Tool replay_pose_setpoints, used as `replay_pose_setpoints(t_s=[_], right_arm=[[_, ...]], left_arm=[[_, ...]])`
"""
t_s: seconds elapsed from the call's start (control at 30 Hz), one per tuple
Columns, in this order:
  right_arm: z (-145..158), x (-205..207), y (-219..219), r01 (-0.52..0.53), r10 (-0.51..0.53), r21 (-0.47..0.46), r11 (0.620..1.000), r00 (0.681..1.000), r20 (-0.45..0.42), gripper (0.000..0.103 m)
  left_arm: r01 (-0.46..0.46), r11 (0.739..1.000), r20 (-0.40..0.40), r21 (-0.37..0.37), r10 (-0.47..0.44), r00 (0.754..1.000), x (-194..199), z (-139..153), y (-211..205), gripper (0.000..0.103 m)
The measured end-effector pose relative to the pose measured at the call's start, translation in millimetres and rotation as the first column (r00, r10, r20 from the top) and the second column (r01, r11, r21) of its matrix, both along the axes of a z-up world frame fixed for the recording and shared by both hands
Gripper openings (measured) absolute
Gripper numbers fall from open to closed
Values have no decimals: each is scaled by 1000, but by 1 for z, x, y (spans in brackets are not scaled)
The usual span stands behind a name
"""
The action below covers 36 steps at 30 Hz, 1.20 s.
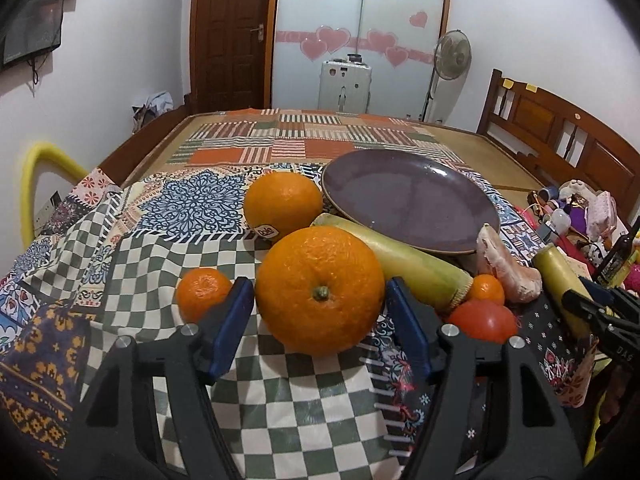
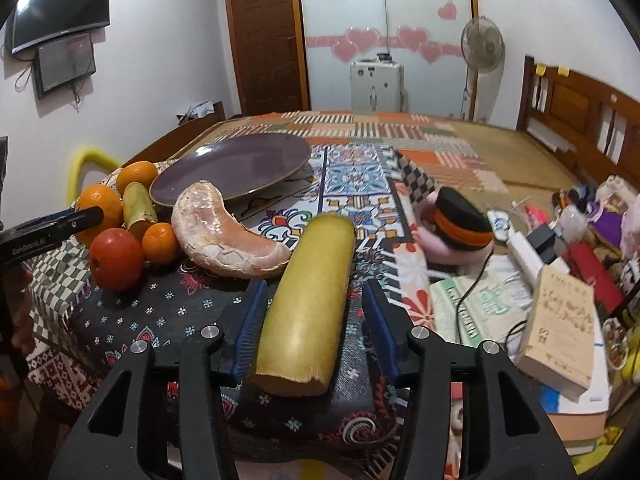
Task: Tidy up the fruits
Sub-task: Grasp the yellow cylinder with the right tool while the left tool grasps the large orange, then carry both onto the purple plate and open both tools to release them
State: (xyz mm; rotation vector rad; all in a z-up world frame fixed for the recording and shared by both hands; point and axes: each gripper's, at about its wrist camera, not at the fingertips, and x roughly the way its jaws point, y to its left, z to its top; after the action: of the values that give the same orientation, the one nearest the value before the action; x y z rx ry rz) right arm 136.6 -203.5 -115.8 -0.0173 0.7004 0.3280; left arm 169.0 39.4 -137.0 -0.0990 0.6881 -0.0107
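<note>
A large orange (image 1: 320,288) sits on the checked cloth between the blue pads of my left gripper (image 1: 320,294); the pads stand close beside it with thin gaps, open. Around it lie a second orange with a sticker (image 1: 282,204), a small mandarin (image 1: 202,292), a green-yellow stalk (image 1: 404,264), a red tomato (image 1: 482,320) and a peeled pinkish segment (image 2: 228,232). Behind them is a purple plate (image 1: 408,200), bare. My right gripper (image 2: 316,296) straddles another yellow-green stalk (image 2: 312,292). Its left pad touches the stalk and the right pad stands apart.
To the right lie a pink plush toy with a black hat (image 2: 456,220), a power strip (image 2: 524,248), a book (image 2: 560,328) and heaped clutter. A wooden headboard (image 2: 580,120) stands beyond. The patchwork cloth (image 1: 320,136) stretches back to a fan and a door.
</note>
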Motion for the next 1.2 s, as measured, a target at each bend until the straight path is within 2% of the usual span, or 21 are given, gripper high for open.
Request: replay_pose_setpoints(t_s=[0.03, 0.13, 0.33, 0.63, 0.83, 1.2], right_arm=[[-2, 3, 2, 0, 0, -3, 1000, 1000, -5, 38], [-8, 8, 2, 15, -15, -5, 1000, 1000, -4, 35], [-9, 13, 1, 19, -19, -3, 1000, 1000, 10, 34], [-5, 15, -3, 5, -5, 23, 1000, 1000, 14, 34], [9, 13, -5, 0, -2, 38, 999, 999, 51, 34], [44, 12, 9, -44, 36, 44, 998, 986, 161, 34]], left_arm=[[-2, 1000, -2, 0, 2, 1000, 1, -1, -1, 70], [-5, 1000, -6, 6, 5, 1000, 6, -3, -3, 70], [-3, 1000, -36, 2, 3, 999, 16, -13, 0, 70], [4, 1000, -26, 1, -4, 1000, 14, -14, -2, 68], [-6, 1000, 11, 5, 6, 1000, 5, -1, 2, 68], [-3, 1000, 102, 26, 0, 995, -7, 43, -1, 68]])
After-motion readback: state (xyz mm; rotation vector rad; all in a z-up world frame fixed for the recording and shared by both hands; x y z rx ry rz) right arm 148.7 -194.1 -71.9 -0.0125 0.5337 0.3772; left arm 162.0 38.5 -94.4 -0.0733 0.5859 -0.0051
